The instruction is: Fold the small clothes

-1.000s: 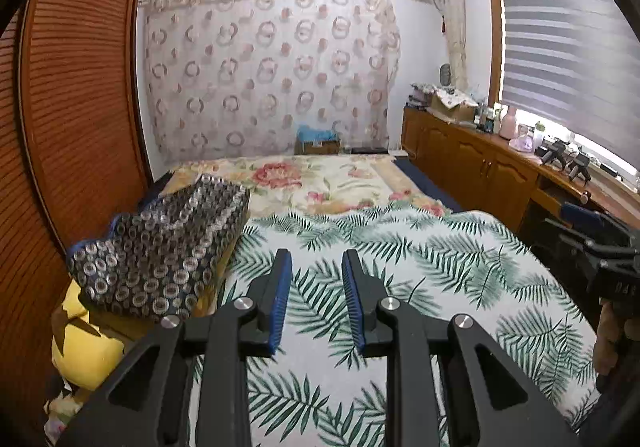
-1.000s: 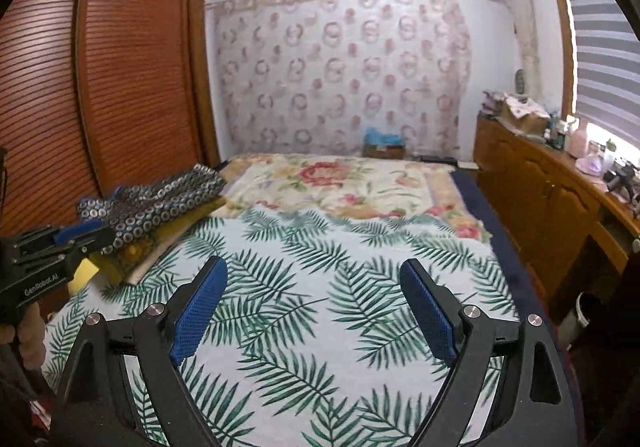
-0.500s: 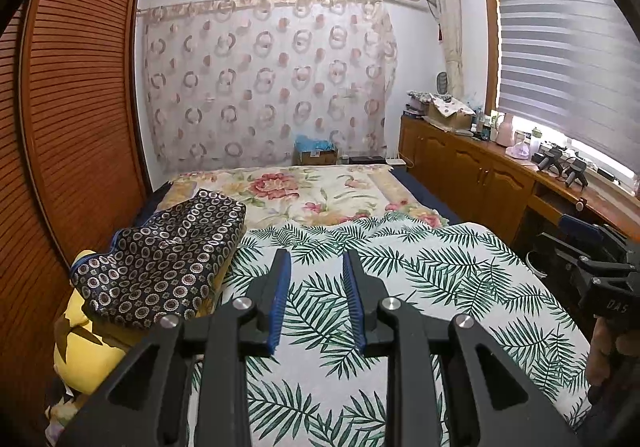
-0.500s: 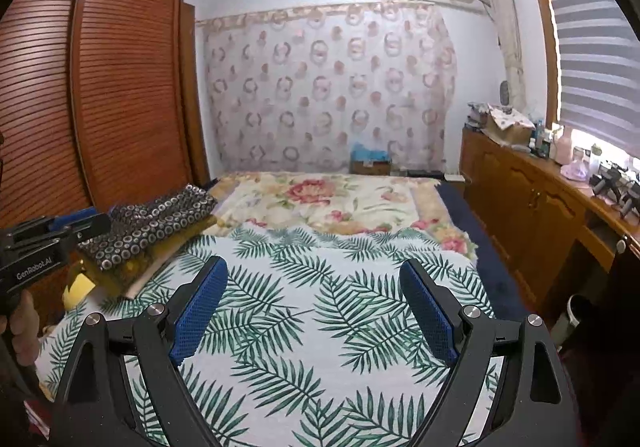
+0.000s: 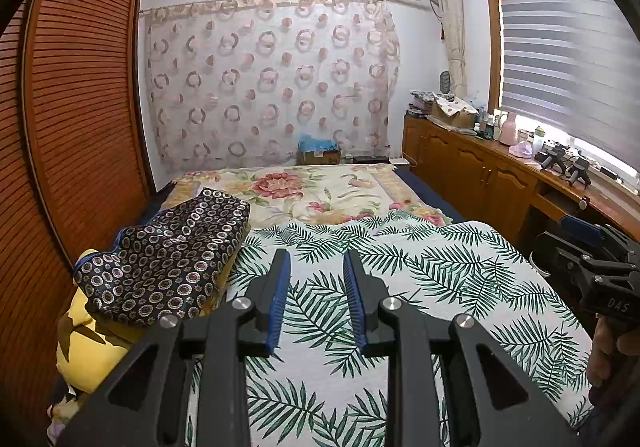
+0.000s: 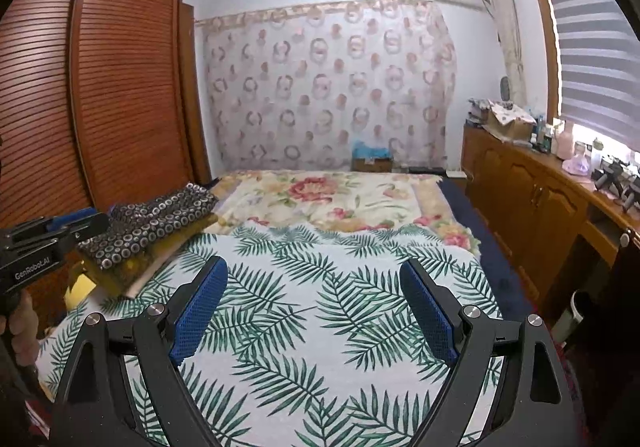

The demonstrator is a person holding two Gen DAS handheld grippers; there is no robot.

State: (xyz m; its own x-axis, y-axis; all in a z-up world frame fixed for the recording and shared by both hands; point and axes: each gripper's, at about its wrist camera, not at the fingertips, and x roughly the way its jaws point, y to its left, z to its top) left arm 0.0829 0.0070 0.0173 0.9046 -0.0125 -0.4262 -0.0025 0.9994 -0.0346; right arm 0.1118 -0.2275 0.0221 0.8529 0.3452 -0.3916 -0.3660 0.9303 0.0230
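A dark garment with a ring pattern (image 5: 168,259) lies in a heap on yellow cushions at the bed's left edge; it also shows in the right wrist view (image 6: 156,219). My left gripper (image 5: 316,271) is held above the palm-leaf bedspread (image 5: 400,279), its jaws a narrow gap apart and empty. My right gripper (image 6: 314,279) is wide open and empty above the same bedspread (image 6: 320,287). The garment sits to the left of both grippers, apart from them.
A louvred wooden wardrobe (image 5: 80,119) lines the left side. A wooden sideboard (image 5: 480,175) with clutter stands under the window at right. A floral blanket (image 5: 304,191) covers the far half of the bed. A cardboard box (image 5: 320,155) stands by the curtain.
Both views have tilted upward, showing more wall and ceiling; the grippers have risen or pitched up slightly. Jaw openings are the same. The garment has not moved.
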